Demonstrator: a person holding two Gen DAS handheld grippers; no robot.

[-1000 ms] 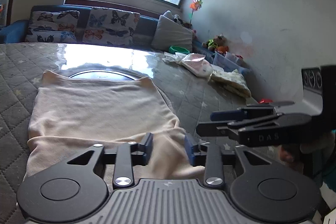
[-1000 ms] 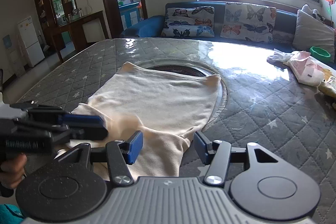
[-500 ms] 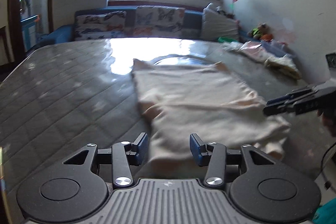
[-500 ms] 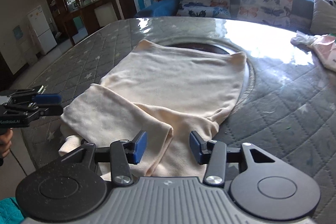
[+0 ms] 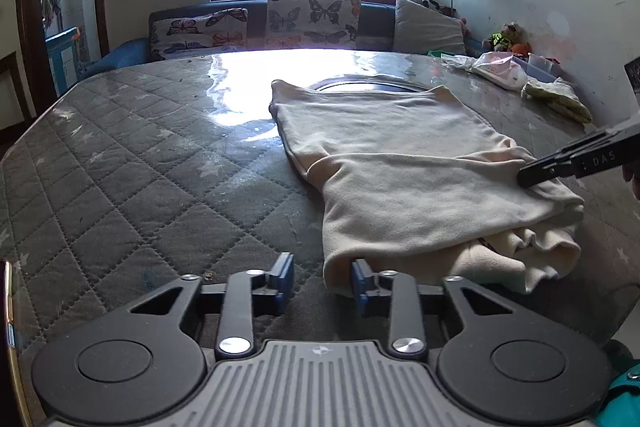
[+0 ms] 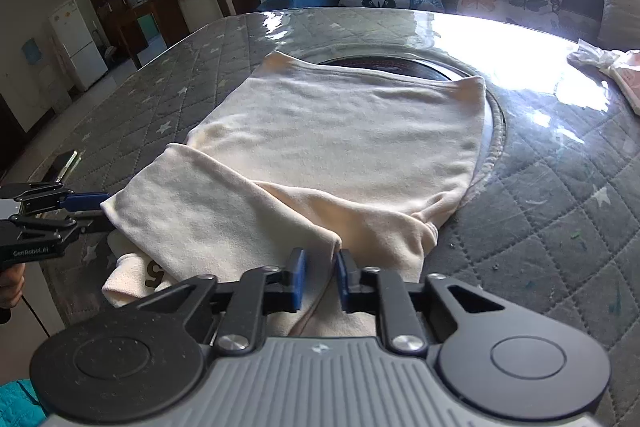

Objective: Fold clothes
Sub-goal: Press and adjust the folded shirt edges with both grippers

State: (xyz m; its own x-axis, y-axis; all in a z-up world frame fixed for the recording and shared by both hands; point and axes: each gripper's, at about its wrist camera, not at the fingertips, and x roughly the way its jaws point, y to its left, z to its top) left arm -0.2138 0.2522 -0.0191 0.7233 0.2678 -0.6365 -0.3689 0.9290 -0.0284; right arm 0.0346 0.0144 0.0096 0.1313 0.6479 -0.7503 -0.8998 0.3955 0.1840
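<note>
A cream garment (image 5: 400, 167) (image 6: 340, 131) lies half folded on the grey quilted table (image 5: 140, 167) (image 6: 560, 207), its near part doubled over. My left gripper (image 5: 322, 281) (image 6: 102, 213) sits at the near left corner. Its jaws are closing, the corner lies between them, and only the right pad touches the cloth. My right gripper (image 6: 321, 277) (image 5: 524, 179) is at the near right fold edge. Its jaws are closing and its narrow pads pinch that fold.
A round dark inset (image 5: 360, 85) shows under the garment's far end. More clothes (image 5: 500, 73) (image 6: 600, 63) are piled at the table's far right. A sofa with butterfly cushions (image 5: 312, 23) stands behind. The table's near edge lies just below both grippers.
The left gripper swung from the garment's right side across to its near left corner. The right gripper dropped onto the fold edge. Both pairs of jaws narrowed.
</note>
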